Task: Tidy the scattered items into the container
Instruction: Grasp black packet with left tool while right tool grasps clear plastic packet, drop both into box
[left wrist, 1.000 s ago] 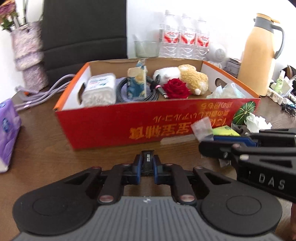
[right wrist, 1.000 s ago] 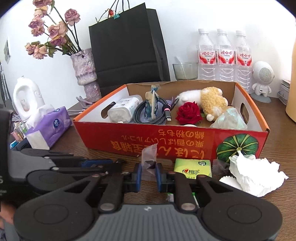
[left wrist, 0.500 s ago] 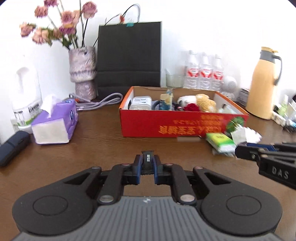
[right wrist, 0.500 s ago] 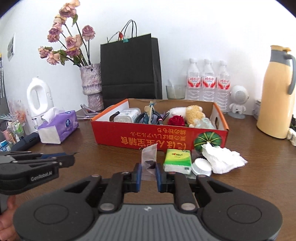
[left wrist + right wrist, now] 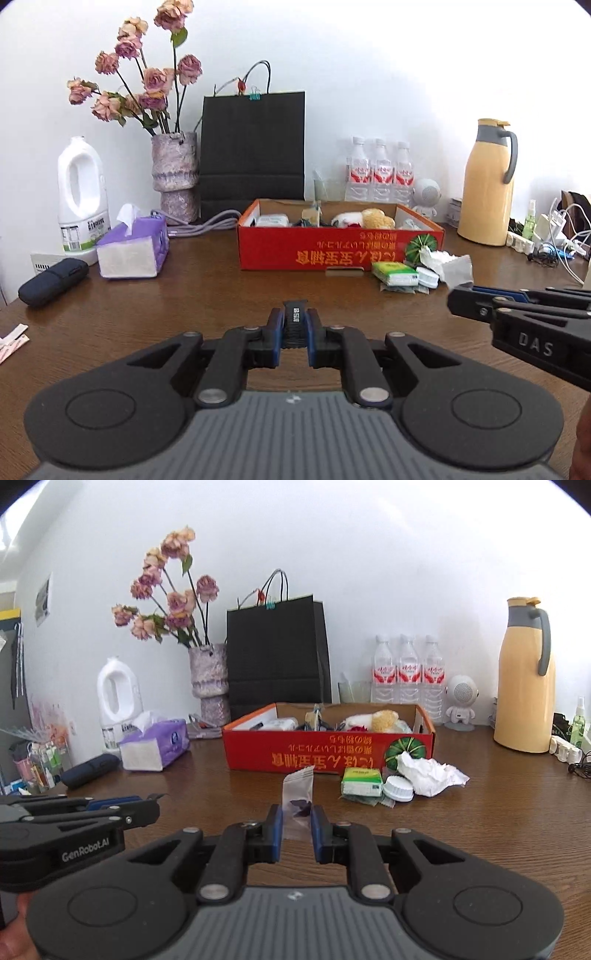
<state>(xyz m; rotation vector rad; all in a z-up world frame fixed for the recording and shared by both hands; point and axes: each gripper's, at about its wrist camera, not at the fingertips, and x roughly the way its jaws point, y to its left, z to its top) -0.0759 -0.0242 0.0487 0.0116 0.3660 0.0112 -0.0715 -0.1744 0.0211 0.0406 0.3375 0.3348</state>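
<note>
The left gripper [image 5: 295,325] clamps a small black stick [image 5: 295,320], long axis pointing away toward the far red box [image 5: 332,251]. The right gripper [image 5: 296,823] pinches a clear plastic bag [image 5: 297,797], standing upright, above the brown table [image 5: 221,794].

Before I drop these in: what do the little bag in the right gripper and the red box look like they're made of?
Little bag: thin clear plastic film, glossy; the table shows through it, and something small and dark sits inside. Red box: cardboard, most likely; printed red outside, plain brown and matte on the inner walls, with cut hand holes in its ends.
</note>
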